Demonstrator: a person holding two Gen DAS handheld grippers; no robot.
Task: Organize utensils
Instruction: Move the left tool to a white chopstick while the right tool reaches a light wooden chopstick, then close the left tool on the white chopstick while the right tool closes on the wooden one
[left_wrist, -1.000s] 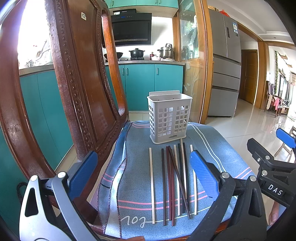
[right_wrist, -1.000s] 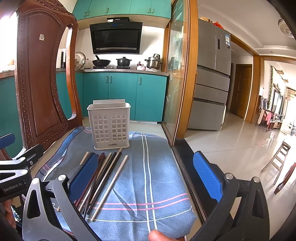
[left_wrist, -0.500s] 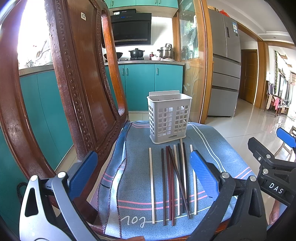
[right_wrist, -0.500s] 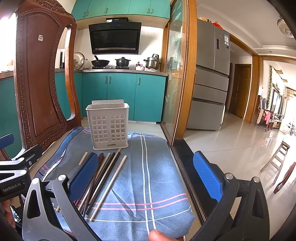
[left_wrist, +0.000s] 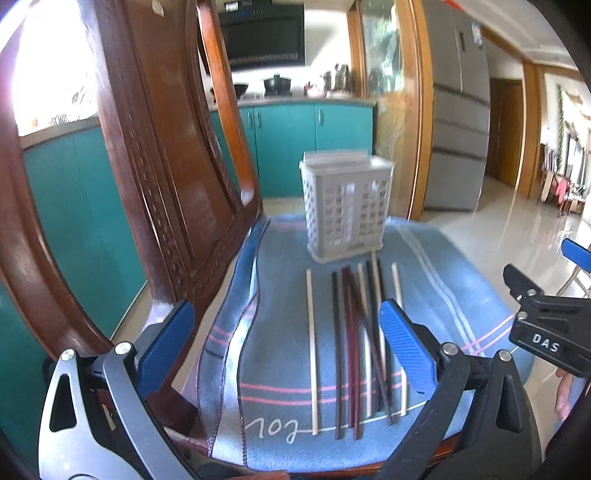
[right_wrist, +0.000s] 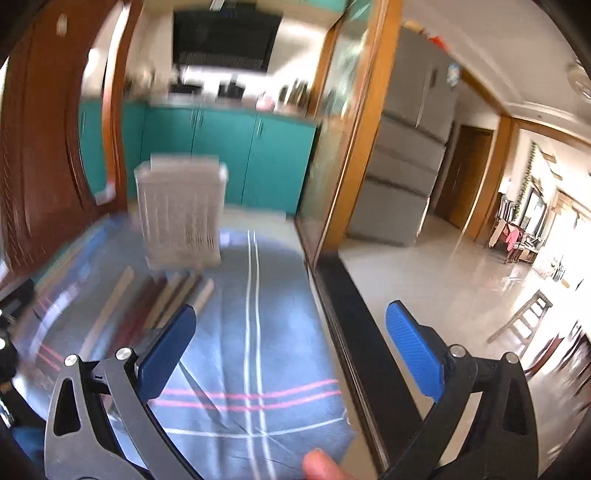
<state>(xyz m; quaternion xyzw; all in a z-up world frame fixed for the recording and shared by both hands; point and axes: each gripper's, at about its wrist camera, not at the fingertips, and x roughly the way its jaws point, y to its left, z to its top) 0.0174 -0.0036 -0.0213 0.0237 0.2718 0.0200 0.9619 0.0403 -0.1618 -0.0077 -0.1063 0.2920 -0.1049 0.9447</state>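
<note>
Several chopsticks (left_wrist: 354, 343), pale and dark, lie side by side on a blue striped cloth (left_wrist: 280, 373) over a chair seat. A grey perforated utensil basket (left_wrist: 346, 209) stands upright just behind them. My left gripper (left_wrist: 288, 343) is open and empty, low in front of the chopsticks. My right gripper (right_wrist: 290, 345) is open and empty above the cloth's right part; it shows at the right edge of the left wrist view (left_wrist: 546, 325). In the blurred right wrist view the basket (right_wrist: 181, 218) and chopsticks (right_wrist: 159, 302) are at the left.
A carved wooden chair back (left_wrist: 155, 177) rises along the left of the seat. The seat's right edge (right_wrist: 332, 317) drops to a tiled floor. Teal kitchen cabinets (left_wrist: 306, 144) and a fridge (left_wrist: 458, 122) stand behind.
The right gripper is moving fast: its view is now blurred and has swung, with the basket shifted up and right in it. The left gripper has barely moved. Both stay open.
</note>
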